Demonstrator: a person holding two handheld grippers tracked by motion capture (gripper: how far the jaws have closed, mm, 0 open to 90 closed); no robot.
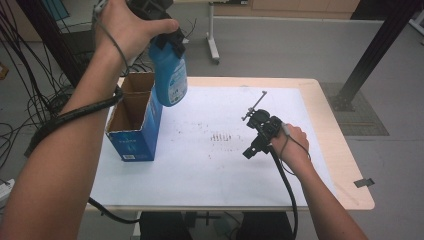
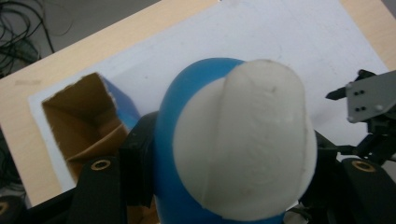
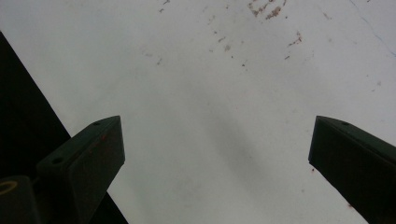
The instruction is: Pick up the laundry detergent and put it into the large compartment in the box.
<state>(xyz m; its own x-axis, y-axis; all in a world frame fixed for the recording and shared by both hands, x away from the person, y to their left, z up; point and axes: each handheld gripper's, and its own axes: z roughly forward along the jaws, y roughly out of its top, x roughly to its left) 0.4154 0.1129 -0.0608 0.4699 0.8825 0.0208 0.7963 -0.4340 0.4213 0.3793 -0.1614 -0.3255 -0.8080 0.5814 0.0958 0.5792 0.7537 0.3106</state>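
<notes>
A: Left gripper (image 1: 167, 37) is clamped on the bottle (image 1: 169, 75), jaws squeezing its upper body just below the white cap (image 2: 243, 140). Bottle hangs in the air, long axis near vertical, cap up.

B: Where relative to the box (image 1: 134, 120)?

A: Up and just right of its open top, over the box's far right edge. Box stands at the sheet's (image 1: 225, 165) left edge.

B: Right gripper (image 1: 257, 137)?

A: Jaws apart, nothing between them, low over the sheet and well apart from bottle and box. The left one is nearer the box; likely any drop-in needs a shift left and down.
</notes>
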